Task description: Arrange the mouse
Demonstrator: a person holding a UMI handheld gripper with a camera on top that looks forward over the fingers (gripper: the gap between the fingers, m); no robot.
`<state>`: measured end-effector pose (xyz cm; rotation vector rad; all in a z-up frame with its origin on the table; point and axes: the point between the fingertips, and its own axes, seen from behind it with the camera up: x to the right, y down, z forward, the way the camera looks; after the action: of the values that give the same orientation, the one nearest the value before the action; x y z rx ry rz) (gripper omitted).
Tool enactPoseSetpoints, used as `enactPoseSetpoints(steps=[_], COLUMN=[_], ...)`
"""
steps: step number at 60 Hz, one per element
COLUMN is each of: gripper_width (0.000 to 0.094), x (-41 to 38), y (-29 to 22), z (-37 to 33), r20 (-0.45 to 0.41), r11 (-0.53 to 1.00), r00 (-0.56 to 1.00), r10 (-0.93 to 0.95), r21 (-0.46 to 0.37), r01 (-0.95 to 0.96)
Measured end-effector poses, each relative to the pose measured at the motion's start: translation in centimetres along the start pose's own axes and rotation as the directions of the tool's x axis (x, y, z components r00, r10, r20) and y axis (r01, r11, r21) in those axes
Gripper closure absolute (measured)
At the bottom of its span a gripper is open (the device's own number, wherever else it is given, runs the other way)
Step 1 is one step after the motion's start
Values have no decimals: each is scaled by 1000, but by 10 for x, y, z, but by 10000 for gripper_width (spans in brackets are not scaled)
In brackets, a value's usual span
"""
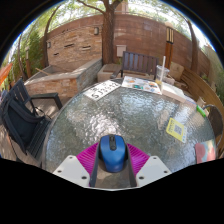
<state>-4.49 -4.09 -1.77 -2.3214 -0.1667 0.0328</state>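
Glass counter (120,120), round and wet-looking, fills the ground ahead of me; a dark chair (22,115) stands at its left side. Papers (102,90) lie at the far rim, a yellow-green card (177,129) well off to the right. Blue mouse (112,153) sits between my gripper (112,160) pads, long axis pointing away, apparently clamped. Nothing blocks the bare glass just ahead.

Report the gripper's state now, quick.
Gripper: jaws closed on the blue mouse, held above the round glass table.
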Motion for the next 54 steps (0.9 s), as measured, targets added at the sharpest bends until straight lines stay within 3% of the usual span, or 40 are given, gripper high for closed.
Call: enactPoseSetpoints(steps=[9,15,28,33,38,44,49,54], gripper_width=[578,581,580,581,582,583,583,580], x=[0,-2,42,102,179,273,339,374], y=[1,-12,-142,-183,-196,-150,-64,-10], z=[-3,-16,-130,-182,-213,-211,-172,-145], r20=[-11,11,95,74,32,-61,-136,-157], r11=[1000,1000,952,914,892,912,949,970], r00=[1000,1000,991,991,986,978,968,963], r10=[9,29,91,116,163,199,212,221], r21=[-12,9,285,382,422,376,264,140], r01=[-9,-29,-114,-135,-161,-162,-171,-200])
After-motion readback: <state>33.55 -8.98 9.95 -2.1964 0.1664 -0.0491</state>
